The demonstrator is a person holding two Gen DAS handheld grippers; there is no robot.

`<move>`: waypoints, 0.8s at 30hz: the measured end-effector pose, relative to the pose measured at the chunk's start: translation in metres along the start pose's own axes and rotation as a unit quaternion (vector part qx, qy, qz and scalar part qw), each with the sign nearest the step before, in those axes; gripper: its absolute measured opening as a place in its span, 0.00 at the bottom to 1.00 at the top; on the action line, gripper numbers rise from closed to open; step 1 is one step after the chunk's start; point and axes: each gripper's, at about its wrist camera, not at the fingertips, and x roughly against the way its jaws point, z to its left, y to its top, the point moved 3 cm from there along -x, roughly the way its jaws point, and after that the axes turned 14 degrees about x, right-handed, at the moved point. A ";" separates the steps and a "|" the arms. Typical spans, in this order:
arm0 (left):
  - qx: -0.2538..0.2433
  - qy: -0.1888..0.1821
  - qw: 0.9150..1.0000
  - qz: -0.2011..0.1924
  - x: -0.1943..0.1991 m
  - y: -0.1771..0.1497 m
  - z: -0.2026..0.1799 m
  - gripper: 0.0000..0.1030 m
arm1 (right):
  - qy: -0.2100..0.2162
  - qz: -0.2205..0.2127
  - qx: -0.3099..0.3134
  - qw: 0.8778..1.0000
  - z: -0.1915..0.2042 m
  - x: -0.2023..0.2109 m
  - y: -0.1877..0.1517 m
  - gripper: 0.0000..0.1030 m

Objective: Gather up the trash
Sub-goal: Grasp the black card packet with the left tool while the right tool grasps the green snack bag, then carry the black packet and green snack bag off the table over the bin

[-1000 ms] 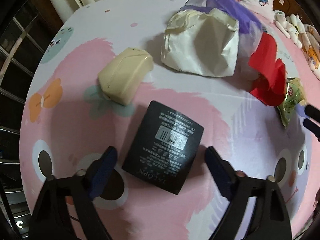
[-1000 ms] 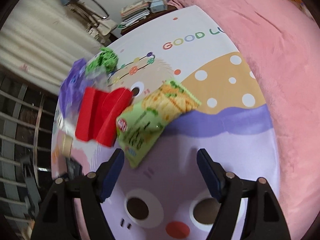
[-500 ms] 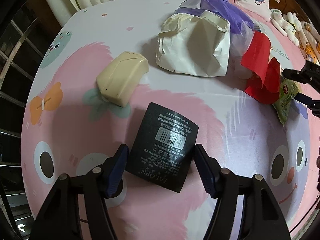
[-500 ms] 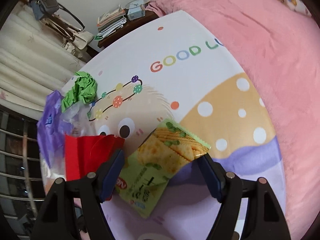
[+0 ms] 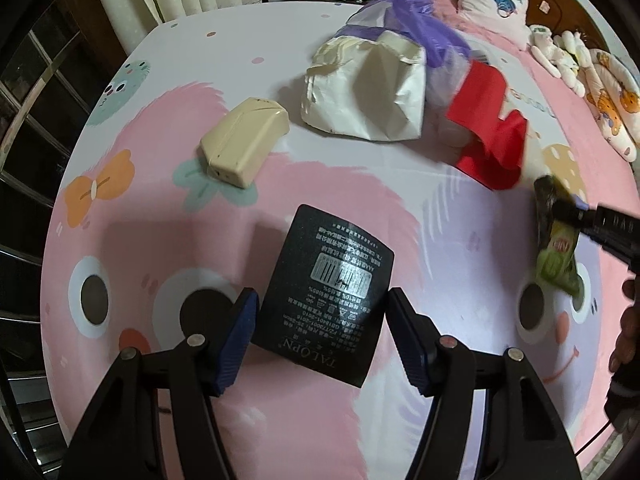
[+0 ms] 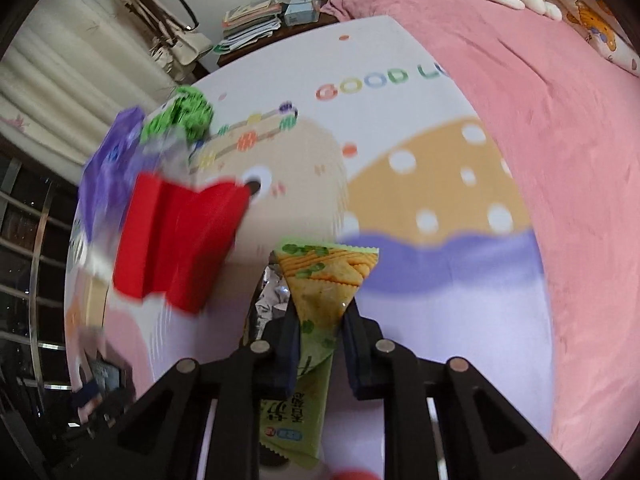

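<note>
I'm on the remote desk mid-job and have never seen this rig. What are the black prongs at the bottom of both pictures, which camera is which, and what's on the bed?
No robot arm here: a person holds one two-finger gripper in each hand, with a fisheye camera on each looking along its fingers. In the left view, the left gripper straddles a black packet. A cream case, white paper bag, purple bag and red paper lie on the cartoon bedsheet. In the right view, the right gripper is closing on a green cracker wrapper.
</note>
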 end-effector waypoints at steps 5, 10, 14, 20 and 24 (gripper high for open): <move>-0.009 -0.018 1.000 -0.006 0.026 -0.020 0.005 0.62 | 0.009 0.000 0.020 1.000 0.016 0.023 -0.036 0.17; -0.022 -0.036 0.999 -0.012 0.054 -0.045 0.008 0.62 | 0.020 -0.008 0.034 0.999 0.040 0.051 -0.075 0.17; -0.043 -0.053 0.998 -0.016 0.084 -0.073 0.018 0.62 | 0.026 -0.014 0.041 0.999 0.068 0.071 -0.112 0.17; -0.086 -0.068 0.994 -0.022 0.123 -0.119 0.047 0.62 | 0.032 -0.021 0.037 0.999 0.111 0.098 -0.167 0.17; -0.106 -0.080 0.991 -0.024 0.139 -0.148 0.070 0.62 | 0.028 -0.025 0.035 0.999 0.140 0.114 -0.207 0.17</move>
